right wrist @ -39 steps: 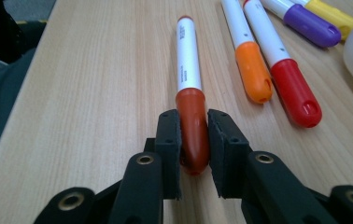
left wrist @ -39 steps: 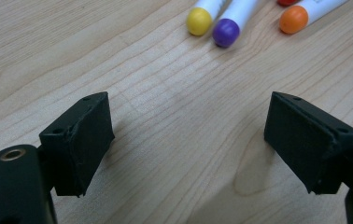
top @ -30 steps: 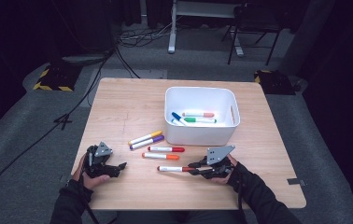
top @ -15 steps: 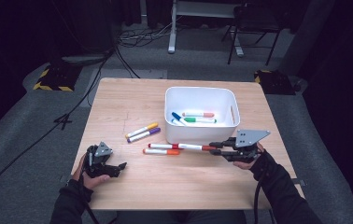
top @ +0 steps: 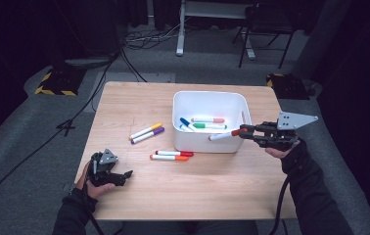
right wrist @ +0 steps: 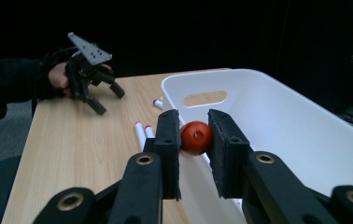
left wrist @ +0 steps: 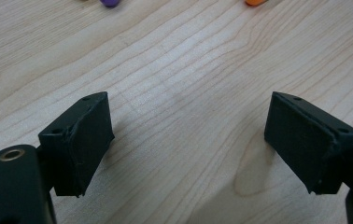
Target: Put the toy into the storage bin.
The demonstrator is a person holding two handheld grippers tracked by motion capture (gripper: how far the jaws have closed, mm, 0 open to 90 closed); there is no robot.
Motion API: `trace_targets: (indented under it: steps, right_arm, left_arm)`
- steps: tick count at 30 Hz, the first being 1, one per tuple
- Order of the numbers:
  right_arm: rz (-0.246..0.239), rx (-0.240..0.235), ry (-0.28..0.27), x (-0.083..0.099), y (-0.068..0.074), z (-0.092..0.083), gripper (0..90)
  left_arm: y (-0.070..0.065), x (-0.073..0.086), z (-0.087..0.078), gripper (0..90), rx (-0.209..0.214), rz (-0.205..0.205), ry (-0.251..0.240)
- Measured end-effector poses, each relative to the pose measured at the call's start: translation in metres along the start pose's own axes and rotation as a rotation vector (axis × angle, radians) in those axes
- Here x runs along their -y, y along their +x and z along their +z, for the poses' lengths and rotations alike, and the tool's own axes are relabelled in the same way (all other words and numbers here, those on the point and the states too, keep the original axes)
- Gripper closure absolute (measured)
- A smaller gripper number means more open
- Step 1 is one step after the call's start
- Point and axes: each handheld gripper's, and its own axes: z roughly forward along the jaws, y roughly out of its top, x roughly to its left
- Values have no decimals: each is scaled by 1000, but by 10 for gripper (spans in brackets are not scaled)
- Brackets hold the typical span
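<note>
Right hand-held gripper (right wrist: 193,154) view: red cap end-on; high view: whole marker (top: 222,134).

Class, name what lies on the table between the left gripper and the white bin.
In the high view, two markers, one red-capped and one orange-capped, lie between the left gripper and the white bin.

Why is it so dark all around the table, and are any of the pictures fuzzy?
High view: light falls on the table and white bin, while the room behind is nearly black. Right gripper view: the red marker cap and jaws up close look soft, against a black background. Left gripper view: evenly lit wood grain, with soft shadows beside the left hand-held gripper.
</note>
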Motion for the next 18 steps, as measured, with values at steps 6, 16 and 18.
trace_targets:
  steps: [6,16,18]
  right_arm:
    - [37,18,-21,-3,-13,-7,750]
    - [36,29,-74,-18,-20,-8,749]
    - [37,27,-82,-23,-20,-8,749]
  left_arm:
    - [0,0,0,156,0,0,1]
    - [0,0,0,156,2,-1,1]
    - [0,0,0,156,0,1,2]
